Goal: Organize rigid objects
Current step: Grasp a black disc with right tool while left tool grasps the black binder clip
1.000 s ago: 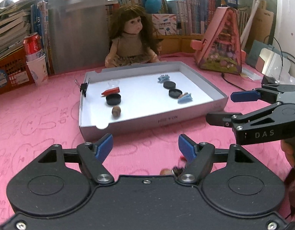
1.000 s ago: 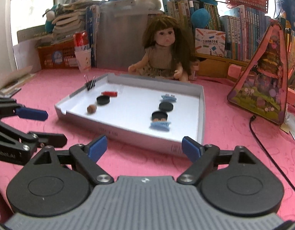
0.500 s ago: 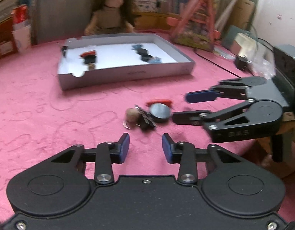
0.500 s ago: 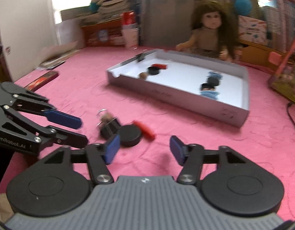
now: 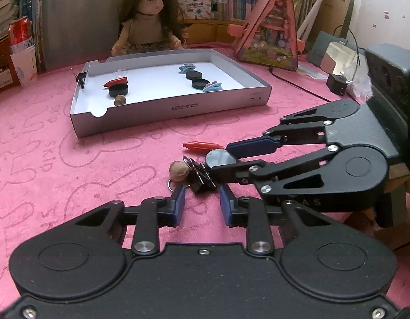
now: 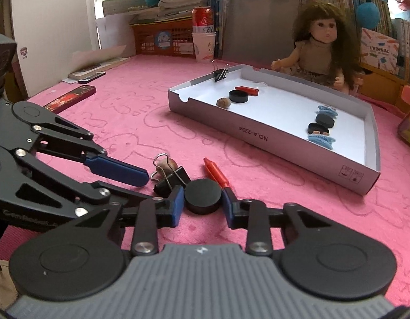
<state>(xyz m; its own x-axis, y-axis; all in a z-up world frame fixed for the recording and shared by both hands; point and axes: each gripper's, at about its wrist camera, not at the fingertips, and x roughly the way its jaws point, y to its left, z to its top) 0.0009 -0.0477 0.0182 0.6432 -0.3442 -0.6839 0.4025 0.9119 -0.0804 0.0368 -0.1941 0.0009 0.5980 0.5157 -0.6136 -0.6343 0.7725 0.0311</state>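
**Right jaws clamped on a disc, left jaws narrow around the clip**

In your left wrist view, the left half of the frame is bare pink cloth (image 5: 32, 146), with open room right up to the white tray (image 5: 173, 107) at upper centre. The tray's near wall faces you, with a notch at its left corner.

At lower centre, the left gripper (image 5: 201, 208) has just been closing. Its blue pads now stand narrowly apart, with the black binder clip (image 5: 202, 183) at their tips. You cannot see the pads pressing on it. The round nut (image 5: 179, 170) touches the clip's left side. The red stick (image 5: 202, 145) lies just beyond on the cloth.

From the right edge, the right gripper (image 5: 220, 159) reaches in, closed on the black disc (image 5: 218, 156).

Only this view shows the cable and the black adapter (image 5: 336, 83) to the right of the tray. They crowd that side.

Your right wrist view shows things the other does not:

- **Upper left:** a flat red packet (image 6: 69, 98) and papers lie on the cloth, well clear of the pile.
- **Left:** the left gripper (image 6: 147, 188) enters, its tips beside the clip (image 6: 173, 180).
- **Lower centre:** the disc (image 6: 202, 198) sits squeezed between both pads of the right gripper (image 6: 202, 207).
- **Right of centre:** a strip of bare cloth separates the pile from the tray (image 6: 258, 135).
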